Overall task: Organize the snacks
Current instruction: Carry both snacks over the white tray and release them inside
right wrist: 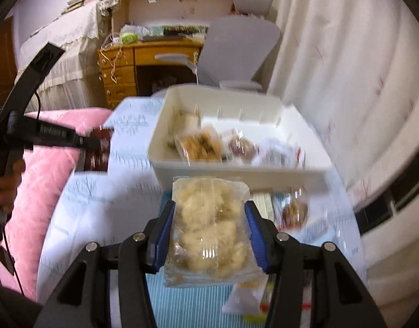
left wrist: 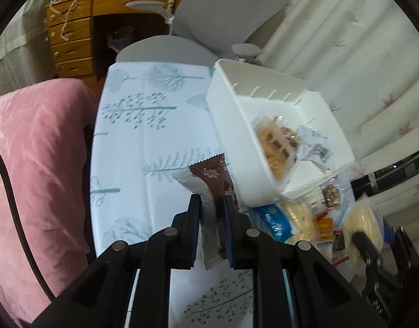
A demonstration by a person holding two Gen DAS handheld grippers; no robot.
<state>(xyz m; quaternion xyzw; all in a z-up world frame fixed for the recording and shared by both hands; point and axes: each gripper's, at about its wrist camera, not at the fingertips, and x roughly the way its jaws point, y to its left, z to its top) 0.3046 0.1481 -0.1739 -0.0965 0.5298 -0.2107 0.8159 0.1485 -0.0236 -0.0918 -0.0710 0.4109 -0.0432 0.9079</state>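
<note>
Left tongs point(left wrist: 212, 199) clamped on brown wrapper point(left wrist: 213, 183), lower end hidden; right tongs point(right wrist: 209, 213) gripping clear biscuit bag point(right wrist: 209, 229). Bin point(right wrist: 299, 175) contents blurred, centre frame.

Bench point(left wrist: 143, 142), covered in a white cloth printed with grey-blue trees. On it: one white rectangular plastic bin point(left wrist: 228, 125) with slotted inner walls, at the far right side; just beside the bin's near wall, a loose cluster of wrapped snacks, including a blue-and-white packet point(left wrist: 272, 218) and a clear pack of dark round pieces point(right wrist: 294, 210). Some packets blurred.
</note>
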